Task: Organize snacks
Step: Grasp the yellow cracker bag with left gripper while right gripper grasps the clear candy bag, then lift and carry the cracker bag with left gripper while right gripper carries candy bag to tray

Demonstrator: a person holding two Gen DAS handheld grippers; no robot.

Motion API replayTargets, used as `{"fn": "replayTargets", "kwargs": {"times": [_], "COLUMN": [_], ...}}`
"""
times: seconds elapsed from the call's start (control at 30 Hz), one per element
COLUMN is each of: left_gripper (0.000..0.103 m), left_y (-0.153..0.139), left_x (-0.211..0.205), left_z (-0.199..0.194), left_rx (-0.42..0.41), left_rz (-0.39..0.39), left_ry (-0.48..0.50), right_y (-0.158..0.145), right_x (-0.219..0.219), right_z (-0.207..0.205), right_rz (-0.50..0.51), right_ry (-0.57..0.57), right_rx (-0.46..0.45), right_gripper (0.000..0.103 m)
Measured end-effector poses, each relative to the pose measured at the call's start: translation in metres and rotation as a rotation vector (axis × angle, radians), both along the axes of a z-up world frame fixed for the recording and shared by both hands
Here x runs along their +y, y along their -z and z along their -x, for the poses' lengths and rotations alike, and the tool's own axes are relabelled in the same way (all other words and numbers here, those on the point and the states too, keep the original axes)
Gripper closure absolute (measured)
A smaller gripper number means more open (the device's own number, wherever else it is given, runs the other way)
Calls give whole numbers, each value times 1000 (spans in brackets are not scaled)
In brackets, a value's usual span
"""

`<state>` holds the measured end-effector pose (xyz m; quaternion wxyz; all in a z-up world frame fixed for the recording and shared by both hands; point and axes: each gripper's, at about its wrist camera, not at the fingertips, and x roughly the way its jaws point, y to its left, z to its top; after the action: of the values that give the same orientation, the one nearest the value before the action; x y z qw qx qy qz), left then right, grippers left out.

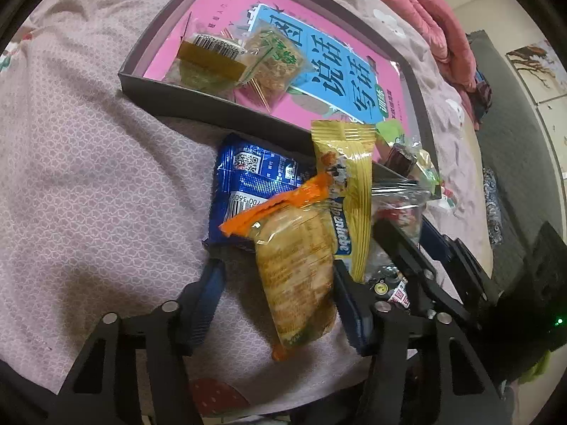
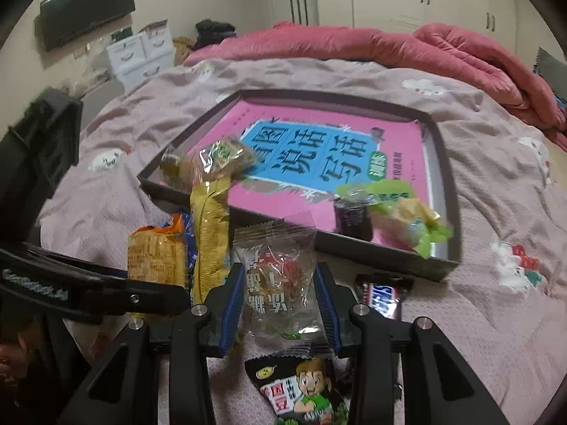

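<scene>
Left tool [image 1: 276, 265] released, fingers spread wide at the lower centre of the left wrist view, angled down at the pinkish bed cover [image 1: 88, 177]. Between those fingers, an orange-topped snack packet [image 1: 297, 276] lying on the cover: hard against the right-hand finger, clear of the left-hand one, so not gripped. Just above it, a blue packet [image 1: 248, 177] with a barcode, partly under the orange-topped one, and a yellow striped packet [image 1: 354, 184] leaning over the near wall of a dark grey tray [image 1: 170, 92]. Inside the tray, a pink book [image 1: 212, 10] with a blue title panel, lying flat. Two clear-wrapped snacks [image 1: 209, 56] on the book at the tray's left corner in this view. Right tool [image 2: 279, 269] clenched on a clear snack packet [image 2: 280, 283] at lower centre of the right wrist view, both blue pads against the packet's sides. Directly below the pads, a black packet with a cartoon boy [image 2: 301, 389] on the cover. Just right of the tool, a Snickers bar [image 2: 382, 297], close in front of the tray's near wall. In the tray's right corner, a green-wrapped snack [image 2: 407, 212] beside a dark-wrapped one [image 2: 354, 216]. Beyond the tray, a red quilt [image 2: 389, 46] bunched across the top of the frame.
</scene>
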<state>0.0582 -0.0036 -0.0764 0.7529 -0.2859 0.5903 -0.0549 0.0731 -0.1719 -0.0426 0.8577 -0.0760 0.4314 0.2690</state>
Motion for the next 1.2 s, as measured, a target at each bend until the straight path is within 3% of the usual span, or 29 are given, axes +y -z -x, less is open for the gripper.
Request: {"fn": "replayTargets", "kwargs": {"times": [0.03, 0.1, 0.47, 1.2], "left_gripper": [58, 64, 68, 70], "left_y": [0, 1, -7, -53], "left_x": [0, -1, 4, 12], "left_z": [0, 0, 10, 10], "left_rx": [-1, -1, -21, -180], "left_rz": [13, 24, 26, -81], "left_ry": [6, 20, 31, 26], "right_y": [-2, -5, -13, -34], "right_x": [-1, -3, -14, -21], "right_z": [0, 3, 5, 11], "right_rz": [-6, -25, -58, -121], "right_ry": [6, 24, 78, 103], "right_rx": [-3, -7, -16, -88], "right_gripper": [63, 64, 64, 64]}}
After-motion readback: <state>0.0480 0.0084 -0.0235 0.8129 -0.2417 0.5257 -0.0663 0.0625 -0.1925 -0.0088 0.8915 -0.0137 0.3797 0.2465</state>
